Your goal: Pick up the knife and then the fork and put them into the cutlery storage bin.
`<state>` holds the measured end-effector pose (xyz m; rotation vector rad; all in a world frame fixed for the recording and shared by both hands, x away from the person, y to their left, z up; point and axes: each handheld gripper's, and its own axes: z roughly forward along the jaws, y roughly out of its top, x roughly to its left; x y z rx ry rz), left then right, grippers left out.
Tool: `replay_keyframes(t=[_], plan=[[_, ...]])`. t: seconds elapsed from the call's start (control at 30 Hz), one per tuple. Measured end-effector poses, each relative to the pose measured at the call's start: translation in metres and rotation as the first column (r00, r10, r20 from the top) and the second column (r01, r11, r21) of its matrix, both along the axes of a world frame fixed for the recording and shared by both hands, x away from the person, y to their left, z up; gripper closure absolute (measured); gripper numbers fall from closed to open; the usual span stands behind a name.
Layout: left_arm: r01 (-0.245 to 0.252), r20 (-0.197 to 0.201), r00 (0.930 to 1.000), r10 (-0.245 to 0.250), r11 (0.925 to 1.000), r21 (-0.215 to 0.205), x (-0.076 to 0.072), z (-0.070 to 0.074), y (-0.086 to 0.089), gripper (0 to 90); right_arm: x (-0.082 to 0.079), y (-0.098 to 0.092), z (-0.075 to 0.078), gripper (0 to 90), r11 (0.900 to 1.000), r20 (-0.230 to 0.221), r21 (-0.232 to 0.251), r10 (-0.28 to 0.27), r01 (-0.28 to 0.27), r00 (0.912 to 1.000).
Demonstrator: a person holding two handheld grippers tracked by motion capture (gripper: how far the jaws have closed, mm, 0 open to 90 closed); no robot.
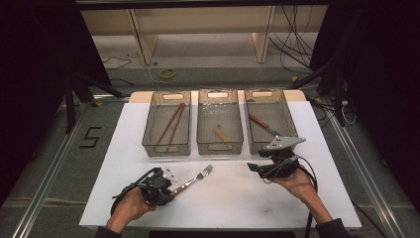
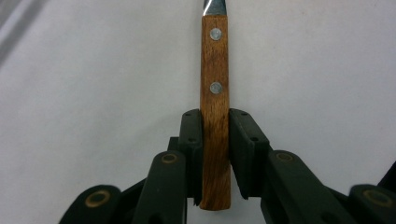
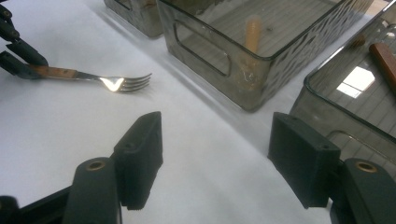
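On the white table (image 1: 237,198) three baskets (image 1: 220,130) stood along the far edge, each already holding cutlery. The left gripper (image 1: 166,184) pinched the fork (image 1: 195,178) near the front edge, not yet sorted; the right gripper (image 1: 261,166) was spread, empty.

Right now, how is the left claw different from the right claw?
The left claw is pinched shut on the wooden handle of the fork, while the right claw stands wide open with nothing between its pads. The left claw sits low on the white table near the person, while the right claw is close to the right-hand bin. Both are black, two-jawed, and held in a hand.
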<state>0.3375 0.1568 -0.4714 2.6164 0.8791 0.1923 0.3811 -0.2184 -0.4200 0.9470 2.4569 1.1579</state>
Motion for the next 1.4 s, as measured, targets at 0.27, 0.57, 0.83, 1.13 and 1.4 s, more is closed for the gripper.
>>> replay_keyframes(t=[0.27,0.57,0.83,1.13,1.4], plan=[[0.027,0.017,0.9995,-0.027,0.9995,-0.016,-0.004,0.006,-0.003,75.3,-0.003,0.005,0.002,35.8,1.000,0.010,0.006,0.026,-0.026,0.9996],[0.076,0.050,0.9961,-0.072,0.9949,-0.067,-0.007,0.017,-0.018,75.3,-0.012,0.022,0.008,35.8,0.995,0.038,0.010,0.102,-0.103,0.9940],[0.151,0.055,0.9874,-0.148,0.9867,-0.060,-0.005,0.025,-0.038,75.2,-0.028,0.047,0.013,35.6,0.973,0.064,-0.003,0.230,-0.230,0.9711],[0.235,0.073,0.9706,-0.230,0.9696,-0.069,-0.005,0.036,-0.066,75.3,-0.041,0.071,0.006,35.7,0.933,0.059,-0.067,0.356,-0.353,0.9325],[0.270,0.079,0.9613,-0.264,0.9602,-0.072,-0.009,0.041,-0.075,75.3,-0.048,0.083,-0.003,36.3,0.903,0.043,-0.132,0.417,-0.408,0.9081]])
